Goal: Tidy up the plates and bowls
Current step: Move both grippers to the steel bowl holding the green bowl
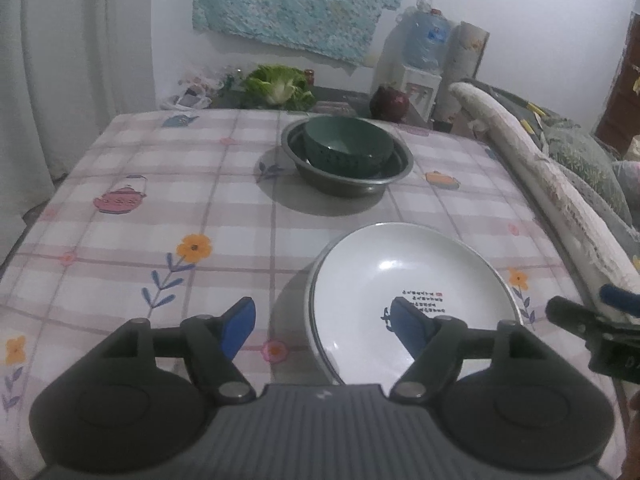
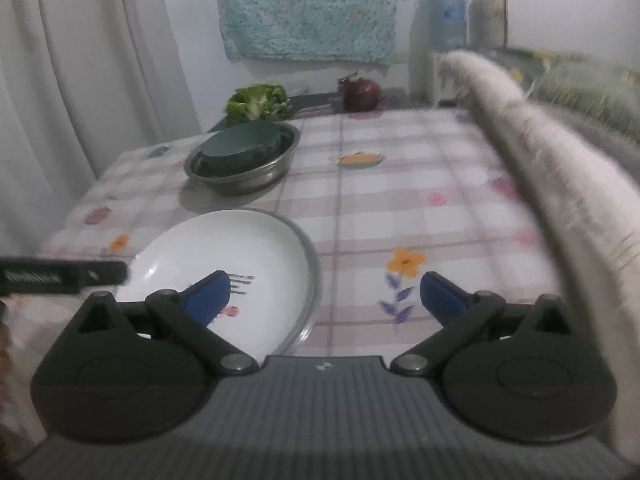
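Note:
A white plate (image 1: 400,272) with dark print lies on the checked tablecloth, and a second rim shows under it. Behind it a dark green bowl (image 1: 348,140) sits inside a metal basin (image 1: 348,188). My left gripper (image 1: 320,306) hovers open over the plate's left rim with nothing between its fingers. One finger of the right gripper (image 1: 568,314) shows at the right edge. In the right wrist view my right gripper (image 2: 325,278) is wide open and empty over the right rim of the plate (image 2: 224,248). The bowl (image 2: 240,140) and basin (image 2: 240,184) stand behind.
A towel-draped padded edge (image 1: 540,200) runs along the table's right side. A cabbage (image 1: 280,86) and a dark red vegetable (image 1: 390,102) sit beyond the far table edge. A curtain (image 1: 60,80) hangs at the left and a water dispenser (image 1: 424,60) stands at the back right.

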`<action>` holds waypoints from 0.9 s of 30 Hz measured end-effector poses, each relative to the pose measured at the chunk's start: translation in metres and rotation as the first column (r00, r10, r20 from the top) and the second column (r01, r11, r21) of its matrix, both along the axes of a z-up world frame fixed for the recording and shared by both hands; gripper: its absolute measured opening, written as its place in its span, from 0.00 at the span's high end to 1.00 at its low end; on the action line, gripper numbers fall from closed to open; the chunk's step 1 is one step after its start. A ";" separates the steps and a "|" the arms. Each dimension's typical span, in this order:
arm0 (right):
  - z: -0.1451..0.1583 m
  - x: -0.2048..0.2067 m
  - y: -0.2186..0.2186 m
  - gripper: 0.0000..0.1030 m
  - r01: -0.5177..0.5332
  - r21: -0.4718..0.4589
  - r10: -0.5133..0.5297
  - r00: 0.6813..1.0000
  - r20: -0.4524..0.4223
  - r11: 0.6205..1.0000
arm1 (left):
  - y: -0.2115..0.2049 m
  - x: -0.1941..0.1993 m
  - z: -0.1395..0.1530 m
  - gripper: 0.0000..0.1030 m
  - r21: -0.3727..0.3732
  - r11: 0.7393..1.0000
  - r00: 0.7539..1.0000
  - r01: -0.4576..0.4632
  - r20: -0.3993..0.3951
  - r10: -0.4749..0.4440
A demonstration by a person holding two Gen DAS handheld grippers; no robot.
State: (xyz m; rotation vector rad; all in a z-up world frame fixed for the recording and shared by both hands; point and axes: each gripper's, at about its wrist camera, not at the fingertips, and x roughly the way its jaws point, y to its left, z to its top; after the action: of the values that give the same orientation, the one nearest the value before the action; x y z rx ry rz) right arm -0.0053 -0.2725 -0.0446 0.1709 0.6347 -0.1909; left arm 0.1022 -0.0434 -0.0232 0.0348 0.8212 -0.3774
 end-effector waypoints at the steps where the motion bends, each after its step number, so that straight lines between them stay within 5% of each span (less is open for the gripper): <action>1: 0.003 -0.002 0.002 0.01 0.003 -0.031 -0.003 1.000 0.001 1.000 | 0.002 -0.001 0.003 0.26 0.003 1.000 1.000 -0.007 0.003 0.007; 8: 0.031 -0.019 0.014 0.01 0.046 -0.229 -0.032 0.998 0.062 0.972 | 0.013 -0.010 0.019 0.26 0.025 0.999 0.999 -0.035 0.033 0.035; 16: 0.057 -0.024 0.021 0.01 0.000 -0.297 0.022 0.997 0.071 0.955 | 0.026 -0.009 0.034 0.26 0.012 0.998 0.997 -0.056 0.058 0.056; 27: 0.066 -0.003 0.024 0.01 -0.135 -0.170 0.148 0.987 0.063 0.976 | 0.034 0.012 0.034 0.25 0.018 0.997 0.996 -0.074 0.054 0.073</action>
State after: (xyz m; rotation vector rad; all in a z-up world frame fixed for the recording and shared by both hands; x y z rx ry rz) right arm -0.0081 -0.2488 0.0210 -0.0277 0.5507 -0.0984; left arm 0.1142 -0.0096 0.0108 0.0331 0.7710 -0.2979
